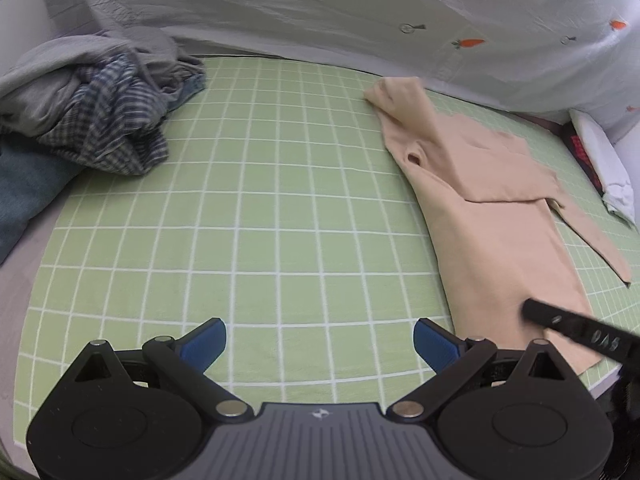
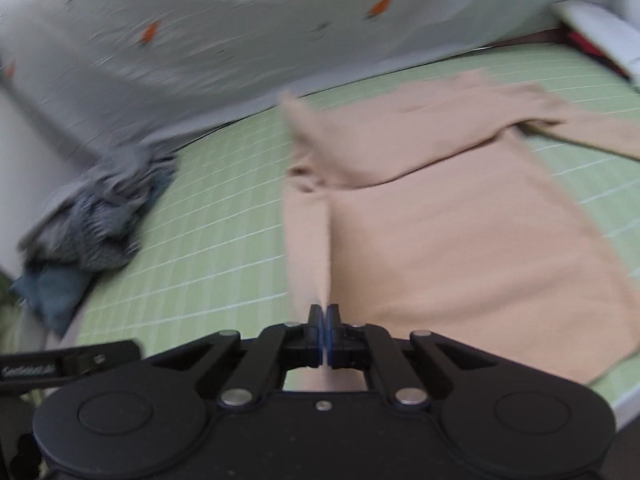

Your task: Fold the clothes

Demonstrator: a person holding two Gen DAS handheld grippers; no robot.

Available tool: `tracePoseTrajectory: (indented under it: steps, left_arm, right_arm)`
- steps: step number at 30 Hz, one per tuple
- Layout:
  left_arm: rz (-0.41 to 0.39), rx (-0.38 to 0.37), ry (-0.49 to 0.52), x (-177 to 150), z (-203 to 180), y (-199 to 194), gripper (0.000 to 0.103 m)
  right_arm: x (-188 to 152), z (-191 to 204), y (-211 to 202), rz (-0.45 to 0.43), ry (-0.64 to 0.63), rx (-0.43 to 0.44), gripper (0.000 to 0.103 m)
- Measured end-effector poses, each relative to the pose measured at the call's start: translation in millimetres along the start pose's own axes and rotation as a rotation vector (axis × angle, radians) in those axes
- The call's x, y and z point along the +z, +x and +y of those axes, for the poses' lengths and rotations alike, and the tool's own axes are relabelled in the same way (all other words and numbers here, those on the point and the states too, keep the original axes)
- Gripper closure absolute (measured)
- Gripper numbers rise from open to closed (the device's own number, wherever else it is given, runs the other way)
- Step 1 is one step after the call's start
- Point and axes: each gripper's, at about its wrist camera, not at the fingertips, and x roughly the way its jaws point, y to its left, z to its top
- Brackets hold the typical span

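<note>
Jaws of the right gripper [image 2: 324, 322] are pressed together on a raised fold of the peach garment [image 2: 460, 240] at its near hem; the cloth rises in a narrow ridge from the blue pads and runs away toward the neck opening. Whether one layer or several are pinched cannot be told, since the fold hides its own underside. Jaws of the left gripper [image 1: 320, 344] stand wide apart with nothing between them, hovering over bare green checked mat [image 1: 260, 200].

That peach garment lies mostly flat on the right part of the mat, a sleeve folded across its chest and another sleeve trailing toward the right edge. In the left wrist view a black piece of the right gripper crosses the garment's near corner and covers part of the hem.

Far left on the mat sits a crumpled pile of clothes [image 1: 92, 112]: grey fabric, a blue-and-white checked piece and a darker blue-green one, their shapes too tangled to sort out. Behind everything a pale quilt [image 1: 360, 12] with small orange carrot prints and buttons is cut off by the frame. At far right a white item over something red and black [image 1: 600, 156] is only partly visible. Blur smears the whole right wrist view.
</note>
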Motion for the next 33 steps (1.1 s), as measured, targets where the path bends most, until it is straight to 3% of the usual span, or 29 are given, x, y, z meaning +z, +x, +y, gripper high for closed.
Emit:
tracePoseTrajectory:
  steps: [6,15,16,20,22,26,33]
  left_arm:
    - [0.008,0.006,0.030,2.4,-9.4,4.1,0.004]
    - [0.006,0.051,0.015,15.4,-16.2,8.5,0.004]
    - [0.001,0.057,0.009,18.6,-18.0,9.1,0.004]
    - [-0.020,0.075,-0.020,32.6,-30.0,11.3,0.004]
    - [-0.028,0.085,-0.041,39.8,-38.6,12.7,0.004]
    - [-0.033,0.098,-0.106,54.4,-56.9,20.1,0.004]
    - [-0.028,0.137,-0.193,86.6,-88.1,50.0,0.004]
  right_arm:
    - [-4.1,-33.0,26.9,0.047,-0.034,-0.118,0.101]
    - [-7.6,-32.5,44.2,0.124,-0.122,-0.125,0.099]
    - [-5.4,-34.9,43.6,0.135,-0.119,-0.115,0.094]
    - [6.9,-50.6,37.0,0.149,-0.065,-0.067,0.056]
    - [18.0,-62.7,31.9,0.136,-0.043,-0.049,0.053]
    - [52.6,-94.0,26.9,0.100,-0.021,-0.078,0.035]
    - [123.2,-156.6,40.6,0.045,0.028,-0.123,0.026]
